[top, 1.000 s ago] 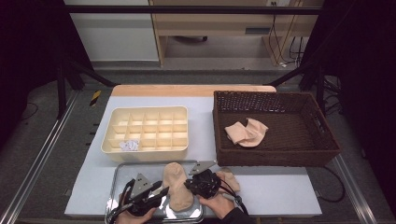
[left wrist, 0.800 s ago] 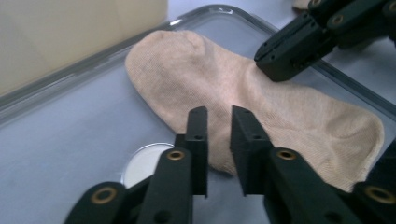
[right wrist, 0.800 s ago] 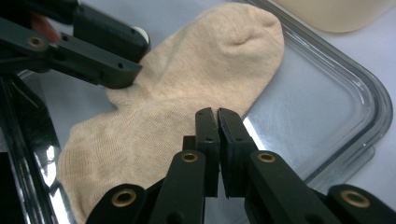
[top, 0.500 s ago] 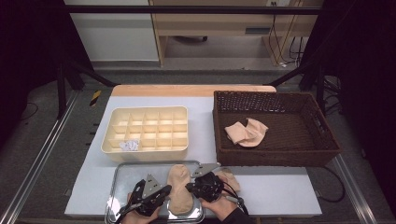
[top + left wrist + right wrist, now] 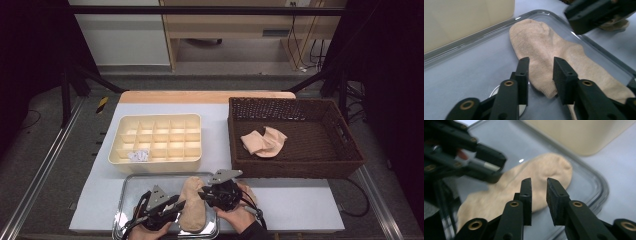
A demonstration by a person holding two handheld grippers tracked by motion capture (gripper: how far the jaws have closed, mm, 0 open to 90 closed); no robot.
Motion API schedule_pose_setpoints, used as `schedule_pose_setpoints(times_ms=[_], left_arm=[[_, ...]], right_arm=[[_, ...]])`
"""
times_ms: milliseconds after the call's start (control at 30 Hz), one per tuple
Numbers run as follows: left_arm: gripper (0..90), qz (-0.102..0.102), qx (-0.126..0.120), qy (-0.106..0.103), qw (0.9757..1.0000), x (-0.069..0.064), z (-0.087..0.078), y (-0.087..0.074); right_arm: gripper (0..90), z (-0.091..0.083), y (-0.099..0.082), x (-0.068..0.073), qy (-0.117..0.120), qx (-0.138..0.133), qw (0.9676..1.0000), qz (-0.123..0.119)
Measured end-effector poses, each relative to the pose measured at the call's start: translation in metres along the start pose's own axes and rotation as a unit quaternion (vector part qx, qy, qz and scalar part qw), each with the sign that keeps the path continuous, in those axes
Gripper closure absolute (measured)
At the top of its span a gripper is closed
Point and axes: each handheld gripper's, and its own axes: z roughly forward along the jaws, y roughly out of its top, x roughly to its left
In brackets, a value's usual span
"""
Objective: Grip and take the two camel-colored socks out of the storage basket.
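From the high view, the desk carried a cream divider box with a small white scrap in a front cell, and a brown wicker basket to its right with beige cloth lying inside. Right in front of the box sat a shiny metal tray, and the sock lay lengthwise on its right part. The left gripper came at the sock from the left and the right gripper from the right, both pretty much on top of it, so they covered some of the sock.

In the left gripper view, the left gripper had its jaws spread, having just been opening, with the sock's ribbed cuff edge between them but not pinched as far as I could see. The sock was plain beige knit, lying flat, toe pointing toward the box wall. The other gripper blocked the top right corner.

In the right gripper view, the right gripper showed a narrow gap between the jaws, also just been opening, hovering over the sock's toe half. The left gripper crowded in from the left, blurry.
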Motion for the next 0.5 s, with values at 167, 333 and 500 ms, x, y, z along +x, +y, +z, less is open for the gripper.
schedule_pose_setpoints(times_ms=[167,333,500], left_arm=[[61.0,0.012,0.010,0.001,0.9999,-0.009,0.001,-0.004],[65.9,0.027,0.026,0.004,0.9993,-0.013,0.007,-0.005],[74.2,0.031,0.030,0.000,0.9991,-0.011,0.008,-0.004]], right_arm=[[67.3,0.013,0.000,-0.001,-0.022,0.001,0.9997,-0.006],[66.3,0.024,-0.002,0.000,-0.023,0.008,0.9997,-0.008],[77.5,0.029,-0.005,-0.001,-0.031,0.023,0.9992,-0.011]])
